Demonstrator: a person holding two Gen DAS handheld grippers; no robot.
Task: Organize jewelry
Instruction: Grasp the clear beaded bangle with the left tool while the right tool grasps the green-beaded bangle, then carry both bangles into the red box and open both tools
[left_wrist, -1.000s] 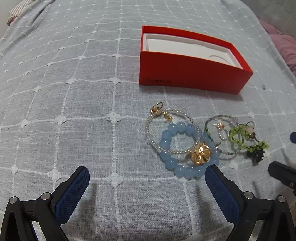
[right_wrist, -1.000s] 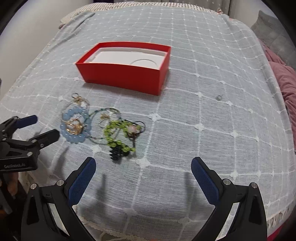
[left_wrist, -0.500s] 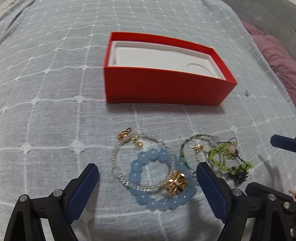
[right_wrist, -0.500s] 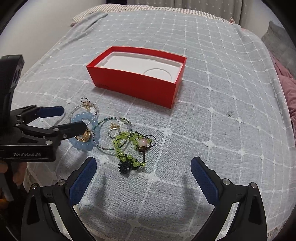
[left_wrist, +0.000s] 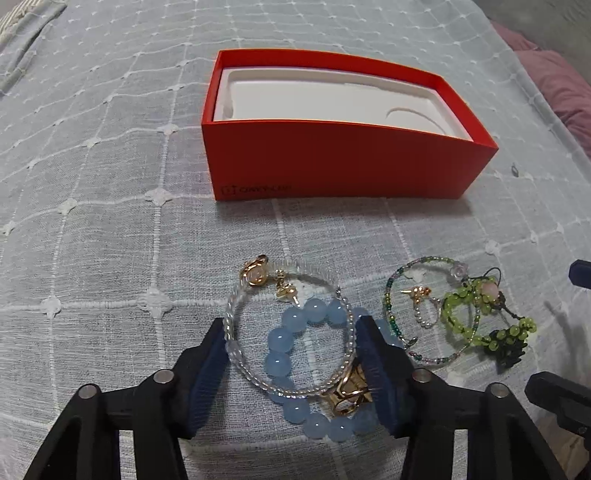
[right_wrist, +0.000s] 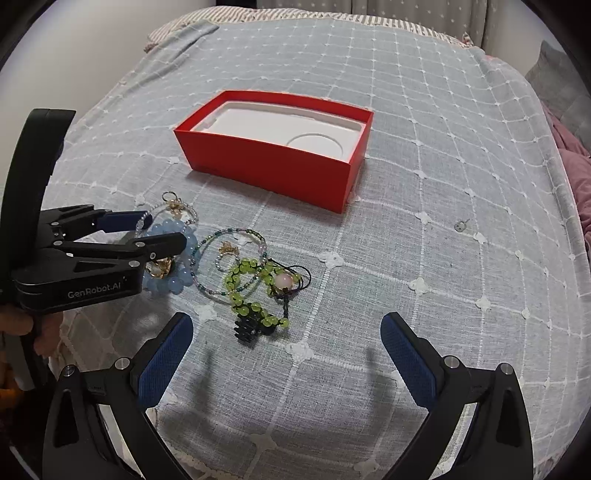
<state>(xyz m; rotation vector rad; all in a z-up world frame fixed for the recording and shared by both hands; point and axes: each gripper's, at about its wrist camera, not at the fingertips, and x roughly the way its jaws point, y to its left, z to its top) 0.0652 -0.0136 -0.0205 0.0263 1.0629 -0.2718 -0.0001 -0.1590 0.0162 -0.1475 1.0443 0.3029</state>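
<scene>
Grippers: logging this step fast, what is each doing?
Left gripper: closing around the blue bead bracelet, not yet gripping.
Right gripper: open, empty.

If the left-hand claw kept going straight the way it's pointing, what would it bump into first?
Probably the jewelry right between its closing jaws: the left gripper straddles the clear beaded bracelet and the blue bead bracelet, which overlap on the bedspread. Which it touches first is unclear; the red box lies farther on.

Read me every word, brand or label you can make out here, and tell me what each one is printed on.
"GenRobot.AI": white lettering on the black body of the left gripper, seen from the right wrist view.
Dark logo and brand word on the front wall of the open red cardboard box: too blurred to read for certain.
No other text shows.
</scene>
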